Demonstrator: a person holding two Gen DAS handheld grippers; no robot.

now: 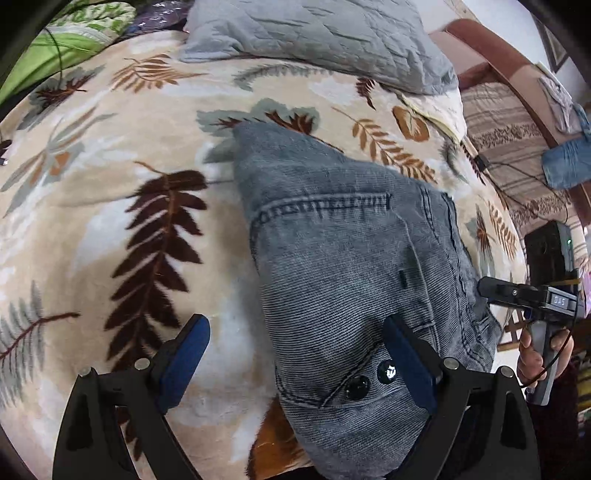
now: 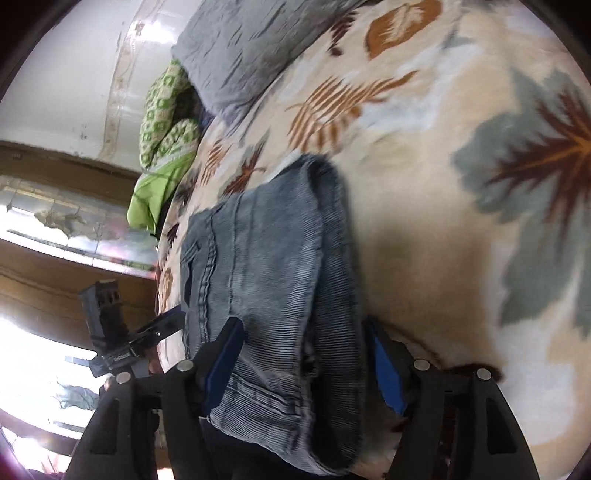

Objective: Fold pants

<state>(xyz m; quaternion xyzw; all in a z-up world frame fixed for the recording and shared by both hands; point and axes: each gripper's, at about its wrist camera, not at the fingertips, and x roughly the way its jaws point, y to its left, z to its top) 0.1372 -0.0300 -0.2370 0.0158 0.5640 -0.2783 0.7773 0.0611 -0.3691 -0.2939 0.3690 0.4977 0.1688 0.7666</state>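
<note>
The grey-blue jeans (image 1: 343, 254) lie folded in a compact stack on the leaf-print blanket (image 1: 110, 184). My left gripper (image 1: 295, 332) is open above the waistband corner with its two dark buttons (image 1: 371, 380); its right finger rests over the denim, its left finger over bare blanket. In the right wrist view the jeans (image 2: 273, 266) lie between the wide-open fingers of my right gripper (image 2: 303, 336), at the stack's other edge. Neither pinches cloth. The right gripper also shows in the left wrist view (image 1: 491, 286), at the jeans' right edge.
A grey pillow (image 1: 314, 33) lies at the bed's far end, with a green patterned quilt (image 1: 85, 29) beside it. The bed edge runs close on the right, past it a striped cover (image 1: 513, 147) and a dark box (image 1: 548, 251). A white wall (image 2: 66, 66) shows behind.
</note>
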